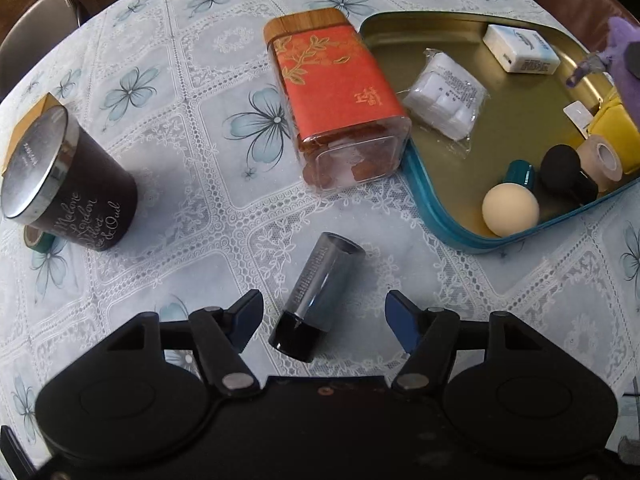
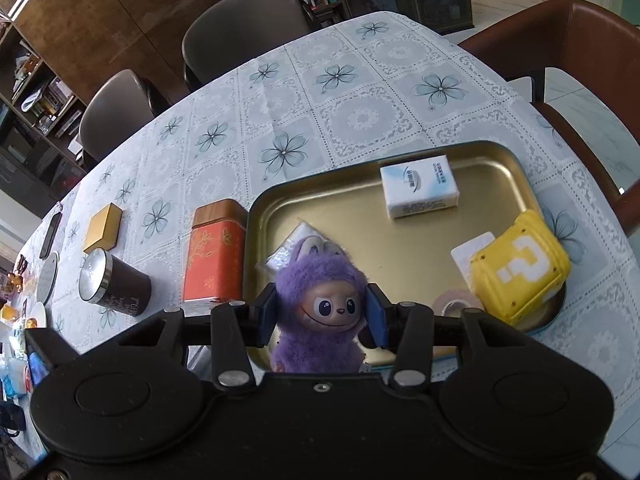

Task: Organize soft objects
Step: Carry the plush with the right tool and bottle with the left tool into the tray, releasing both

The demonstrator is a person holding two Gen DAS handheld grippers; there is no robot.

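Observation:
My right gripper [image 2: 322,314] is shut on a purple plush doll [image 2: 320,308] by its head, above the near edge of the gold tray [image 2: 360,240]. The doll also shows at the right edge of the left wrist view [image 1: 622,52]. The tray [image 1: 404,28] holds a tissue pack [image 2: 418,192], a yellow question-mark plush cube [image 2: 520,266], a bag of cotton pads [image 1: 444,98], a tape roll [image 1: 602,160], and beige [image 1: 510,210] and black [image 1: 562,164] sponge puffs. My left gripper [image 1: 322,320] is open and empty over the table, its fingers either side of a dark clear tube [image 1: 316,292].
An orange tea jar [image 1: 340,100] lies beside the tray's left side. A dark candle jar [image 1: 64,176] stands at the left with a small tape roll [image 1: 36,238] by it. A gold box [image 2: 103,227] and a phone [image 2: 51,234] lie farther off. Chairs [image 2: 240,24] ring the table.

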